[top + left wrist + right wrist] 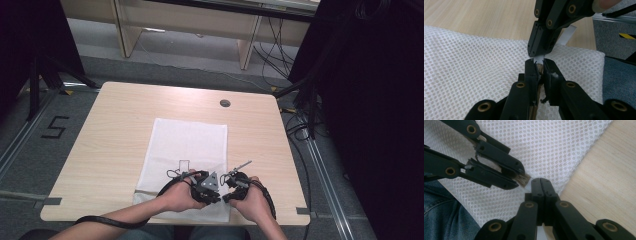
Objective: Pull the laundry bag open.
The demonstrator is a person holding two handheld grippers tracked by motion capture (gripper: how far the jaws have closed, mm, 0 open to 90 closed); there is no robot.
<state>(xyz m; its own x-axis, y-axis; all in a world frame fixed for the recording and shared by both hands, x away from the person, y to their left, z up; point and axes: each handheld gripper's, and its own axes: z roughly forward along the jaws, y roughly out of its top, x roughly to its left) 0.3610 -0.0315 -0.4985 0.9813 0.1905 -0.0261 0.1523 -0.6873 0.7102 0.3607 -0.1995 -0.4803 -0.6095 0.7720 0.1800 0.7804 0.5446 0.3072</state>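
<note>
Grippers, two, hand-held at the table's near edge. Left gripper (539, 66): jaws pinching a small brownish, fibrous piece (539, 68). Right gripper (541, 181): jaws pressed together on a white strip (567, 35), tips meeting the left's. Beneath: white mesh cloth (187, 137). Beyond: wooden table (120, 120).

- Table (115, 135): light wood top.
- Floor (190, 50): grey.
- Far side: pale wooden furniture (200, 22).
- Right: loose black cables (300, 120).
</note>
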